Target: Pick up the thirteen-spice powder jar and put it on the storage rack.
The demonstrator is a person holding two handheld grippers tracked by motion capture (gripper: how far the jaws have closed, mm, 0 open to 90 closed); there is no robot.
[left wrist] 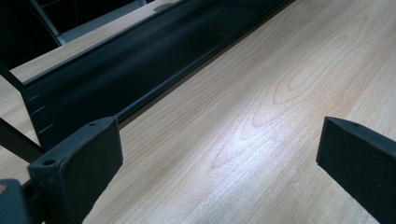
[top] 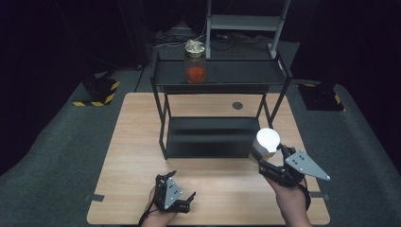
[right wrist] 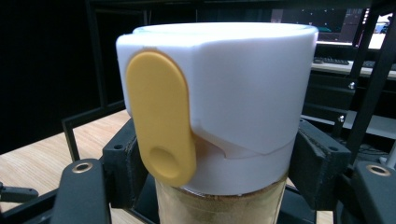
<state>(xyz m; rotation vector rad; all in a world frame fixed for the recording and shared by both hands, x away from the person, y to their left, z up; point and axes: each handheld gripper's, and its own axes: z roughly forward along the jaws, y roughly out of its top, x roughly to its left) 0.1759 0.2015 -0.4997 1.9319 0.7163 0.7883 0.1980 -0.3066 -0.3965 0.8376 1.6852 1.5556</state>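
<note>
Risk: my right claw (top: 263,158) pinches the spice jar (right wrist: 219,116) just under its cap; jar may slip. Left claw (top: 188,197) spread, idle.

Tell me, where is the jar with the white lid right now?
The jar with the white lid is at the right of the high view, clamped in the right gripper by the front right corner of the black shelf rack.
</note>
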